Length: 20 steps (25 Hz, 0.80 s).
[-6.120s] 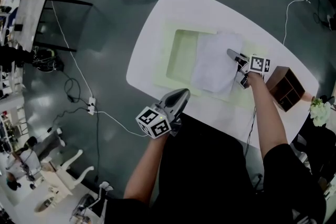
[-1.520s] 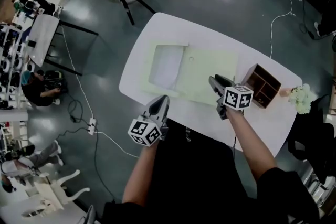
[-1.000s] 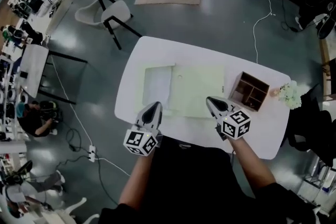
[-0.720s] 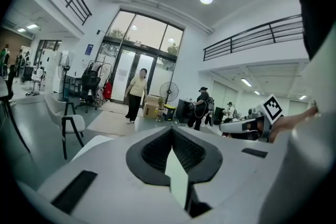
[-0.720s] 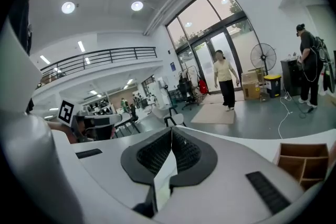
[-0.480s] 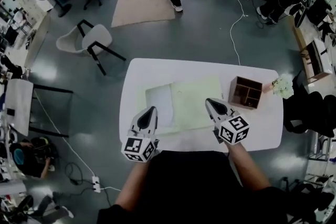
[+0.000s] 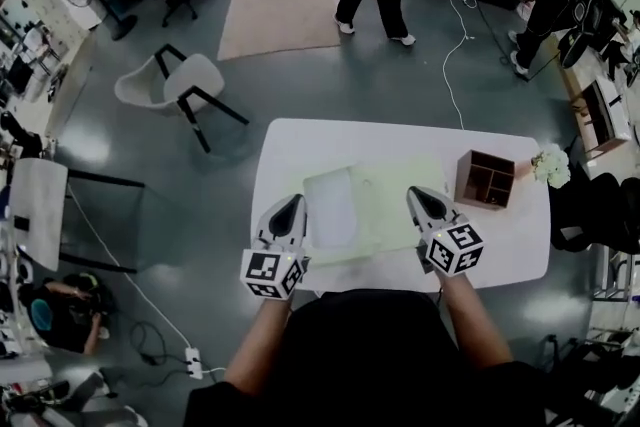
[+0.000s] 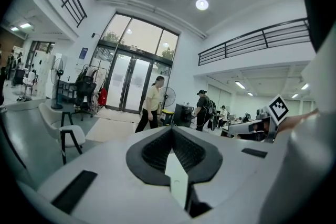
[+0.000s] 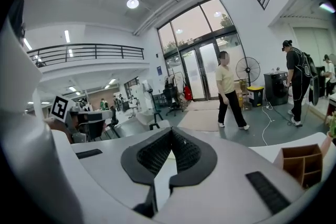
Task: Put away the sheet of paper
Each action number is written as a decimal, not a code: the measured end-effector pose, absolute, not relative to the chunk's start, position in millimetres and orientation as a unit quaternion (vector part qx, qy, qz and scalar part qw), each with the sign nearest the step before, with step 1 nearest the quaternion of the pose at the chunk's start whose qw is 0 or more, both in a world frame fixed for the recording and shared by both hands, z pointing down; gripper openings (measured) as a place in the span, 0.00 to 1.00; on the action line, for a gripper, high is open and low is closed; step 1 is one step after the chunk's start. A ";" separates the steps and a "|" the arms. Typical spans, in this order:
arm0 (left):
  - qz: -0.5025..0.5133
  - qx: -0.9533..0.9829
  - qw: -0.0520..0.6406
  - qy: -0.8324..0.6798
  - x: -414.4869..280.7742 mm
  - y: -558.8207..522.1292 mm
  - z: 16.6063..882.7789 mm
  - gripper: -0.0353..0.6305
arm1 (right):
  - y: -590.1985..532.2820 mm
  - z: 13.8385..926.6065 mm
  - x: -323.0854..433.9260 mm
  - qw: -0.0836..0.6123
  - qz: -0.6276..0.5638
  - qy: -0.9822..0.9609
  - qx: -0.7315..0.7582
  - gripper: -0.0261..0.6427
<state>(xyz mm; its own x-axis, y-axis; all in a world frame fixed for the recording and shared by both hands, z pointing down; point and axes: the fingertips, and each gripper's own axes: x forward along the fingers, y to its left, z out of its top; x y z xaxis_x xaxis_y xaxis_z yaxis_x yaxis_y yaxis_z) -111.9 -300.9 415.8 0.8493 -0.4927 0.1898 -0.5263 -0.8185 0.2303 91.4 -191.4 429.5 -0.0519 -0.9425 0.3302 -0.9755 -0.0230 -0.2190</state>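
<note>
My left gripper [image 7: 288, 207] and right gripper [image 7: 417, 196] are both pinched together, empty, over the table's [image 7: 400, 140] near edge. Paper [image 7: 331, 209] lies in the green folder's [image 7: 390, 200] left half, by my left gripper, untouched.

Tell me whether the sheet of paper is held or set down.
Set down: the sheet lies flat on the green tray's left part; the left gripper and right gripper are both shut, empty, apart from it.
</note>
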 end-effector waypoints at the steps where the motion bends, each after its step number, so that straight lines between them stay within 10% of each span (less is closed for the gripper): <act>1: 0.061 0.951 0.137 -0.269 -116.6 -304.2 416.0 0.06 | -192.9 429.4 89.3 0.048 0.194 -0.696 0.689 0.04; 20: 0.064 0.957 0.130 -0.251 -147.9 -312.8 425.5 0.06 | -195.2 417.8 68.3 0.065 0.162 -0.683 0.709 0.04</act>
